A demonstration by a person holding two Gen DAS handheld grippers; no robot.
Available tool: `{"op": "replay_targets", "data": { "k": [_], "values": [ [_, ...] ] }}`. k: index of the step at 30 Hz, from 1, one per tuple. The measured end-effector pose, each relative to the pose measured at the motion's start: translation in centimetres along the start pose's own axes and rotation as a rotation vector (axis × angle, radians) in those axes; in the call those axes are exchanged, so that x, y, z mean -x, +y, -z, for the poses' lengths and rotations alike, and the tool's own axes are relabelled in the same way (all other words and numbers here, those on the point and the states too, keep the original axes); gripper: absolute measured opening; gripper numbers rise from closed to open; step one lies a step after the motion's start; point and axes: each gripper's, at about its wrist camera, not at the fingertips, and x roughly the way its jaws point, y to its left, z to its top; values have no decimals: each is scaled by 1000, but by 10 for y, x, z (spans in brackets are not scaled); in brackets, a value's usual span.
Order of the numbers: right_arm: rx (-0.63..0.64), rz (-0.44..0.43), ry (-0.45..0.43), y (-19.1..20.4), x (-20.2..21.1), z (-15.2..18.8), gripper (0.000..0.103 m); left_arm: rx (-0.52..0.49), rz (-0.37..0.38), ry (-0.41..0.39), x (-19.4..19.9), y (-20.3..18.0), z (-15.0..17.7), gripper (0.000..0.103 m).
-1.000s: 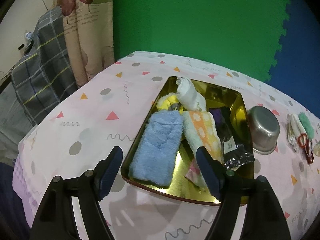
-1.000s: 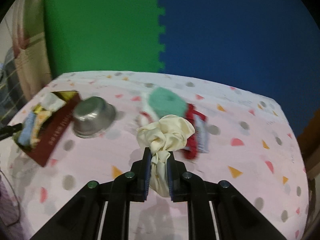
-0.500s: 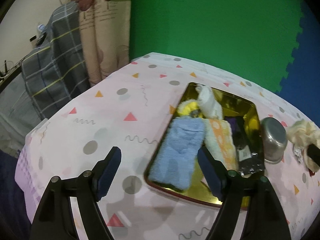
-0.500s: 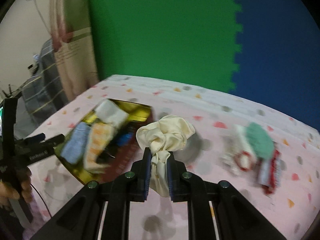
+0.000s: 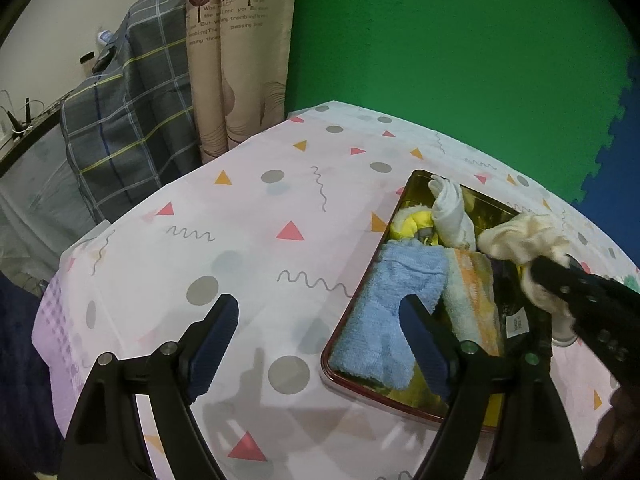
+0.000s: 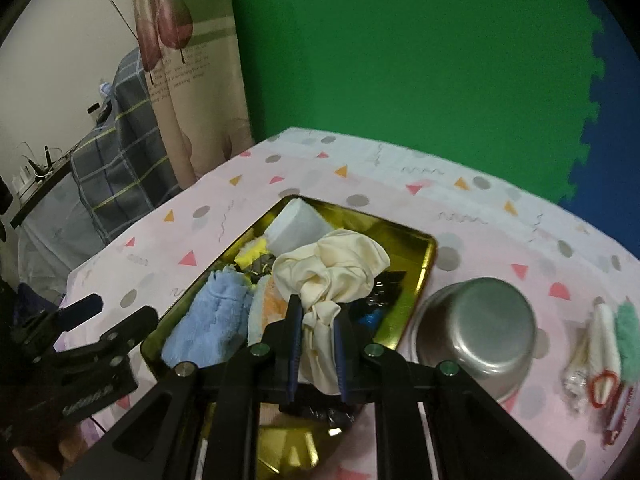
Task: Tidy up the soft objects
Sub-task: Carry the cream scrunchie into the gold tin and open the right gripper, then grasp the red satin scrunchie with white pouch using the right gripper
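Note:
A gold tray [image 5: 480,200] [image 6: 420,248] lies on the pink patterned tablecloth [image 5: 240,240]. In it lie a blue towel [image 5: 392,300] [image 6: 208,320], an orange-patterned towel [image 5: 472,296], a white rolled sock [image 5: 452,212] [image 6: 296,226] and a yellow item [image 5: 412,222]. My right gripper [image 6: 316,312] [image 5: 540,272] is shut on a crumpled cream cloth [image 6: 332,264] [image 5: 516,236] and holds it over the tray. My left gripper [image 5: 316,308] hangs at the tray's near left corner, its jaws opening with nothing between them.
An upturned steel bowl [image 6: 476,328] stands right of the tray. Further right lie a green puff [image 6: 628,328], red hair ties [image 6: 604,384] and other small items. A plaid cloth [image 5: 120,120] and a curtain [image 5: 240,60] hang beyond the table's left edge.
My right gripper has carried the cream cloth leftward from beside the small items to over the tray. The left gripper has drifted left off the tray, its jaws slightly wider.

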Motion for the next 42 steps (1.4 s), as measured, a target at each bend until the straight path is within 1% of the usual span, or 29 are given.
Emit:
{"op": "replay_targets", "data": {
  "k": [3, 4, 7, 9, 10, 11, 13, 16, 22, 24, 26, 31, 34, 38, 42],
  "values": [
    [12, 6, 36, 3, -19, -1, 14, 4, 11, 9, -2, 1, 0, 80],
    [11, 4, 48, 3, -23, -1, 16, 4, 14, 11, -2, 0, 0, 80],
    [17, 4, 63, 4, -31, 1, 19, 2, 17, 14, -3, 0, 0, 81],
    [24, 11, 61, 5, -30, 2, 28, -4, 22, 11, -3, -2, 1, 81],
    [29, 17, 59, 6, -29, 2, 35, -6, 26, 8, -2, -2, 1, 81],
    [38, 25, 54, 6, -26, 3, 40, -10, 31, 7, -1, -3, 2, 81],
    [48, 40, 43, 6, -21, 3, 43, -13, 43, 3, 0, -5, 2, 81],
    [43, 41, 26, 2, -8, 5, 51, -17, 60, -1, 2, -8, 3, 82],
    [-1, 46, -18, -20, 33, 20, 52, -71, 81, -18, 7, -20, 6, 83],
    [-14, 72, -36, -33, 49, 27, 52, -92, 92, -21, 9, -25, 7, 83],
    [-29, 119, -52, -52, 67, 36, 52, -116, 98, -31, 12, -31, 9, 83],
    [-123, 240, -68, -118, 101, 57, 52, -178, 106, -54, 17, -44, 13, 84],
    [-191, 337, -65, -166, 117, 70, 53, -192, 130, -54, 18, -48, 15, 85],
    [-242, 462, -16, -223, 119, 87, 55, -210, 139, -64, 20, -53, 17, 85],
    [-282, 490, 24, -257, 106, 102, 56, -237, 143, -79, 22, -59, 19, 85]
  ]
}}
